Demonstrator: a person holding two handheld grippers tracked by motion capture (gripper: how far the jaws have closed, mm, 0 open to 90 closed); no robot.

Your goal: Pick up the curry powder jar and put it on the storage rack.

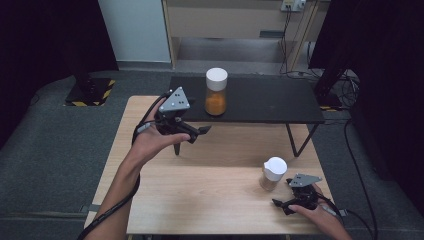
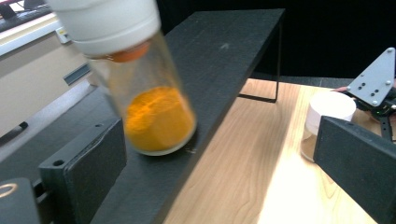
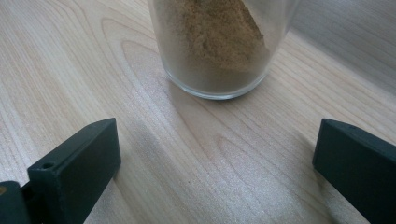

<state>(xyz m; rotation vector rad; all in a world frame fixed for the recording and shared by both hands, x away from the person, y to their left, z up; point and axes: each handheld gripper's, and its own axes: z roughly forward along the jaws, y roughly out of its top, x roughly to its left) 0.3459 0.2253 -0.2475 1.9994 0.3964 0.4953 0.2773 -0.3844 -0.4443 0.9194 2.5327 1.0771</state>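
Wooden bench (image 1: 200,195) carrying a black shelf (image 1: 260,102), clear white-capped jar of orange powder (image 1: 216,92) standing on that shelf, left gripper (image 1: 192,131) hovering beside it with fingers (image 2: 84,172) spread wide, brown-powder jar (image 1: 272,174) sitting on the bench, right gripper (image 1: 282,205) gaping wide.

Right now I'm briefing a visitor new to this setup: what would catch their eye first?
Probably the orange-powder jar with its white lid, bright on the black shelf, the open left gripper close beside it. Next, the brown-powder jar on the wooden table, just ahead of the open right gripper.
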